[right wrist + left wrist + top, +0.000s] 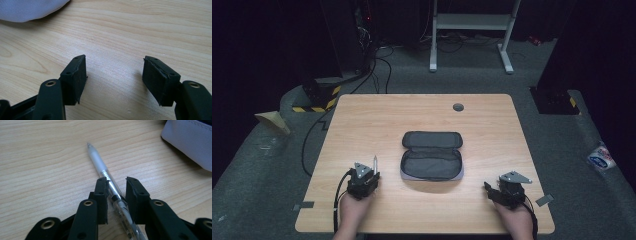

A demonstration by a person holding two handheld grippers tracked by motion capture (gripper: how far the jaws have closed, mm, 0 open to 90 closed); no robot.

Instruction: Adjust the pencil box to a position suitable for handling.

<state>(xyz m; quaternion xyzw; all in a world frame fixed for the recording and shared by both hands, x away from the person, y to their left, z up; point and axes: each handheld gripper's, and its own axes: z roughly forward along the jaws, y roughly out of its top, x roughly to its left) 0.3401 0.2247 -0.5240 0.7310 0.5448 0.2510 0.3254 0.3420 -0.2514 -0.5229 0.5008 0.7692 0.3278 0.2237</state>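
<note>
In the high view, the left gripper [371, 176] is holding a pen [375, 164] at the near left of the table [362, 115], while the pencil case [432, 155] is lying unzipped and open at the centre; the right gripper [493, 192] is resting at the near right.

In the left gripper view, the jaws are clamping the pen [105, 173], its tip pointing away; putting it in the case is still ahead.

In the right gripper view, the jaws are standing apart, gripping nothing.
</note>
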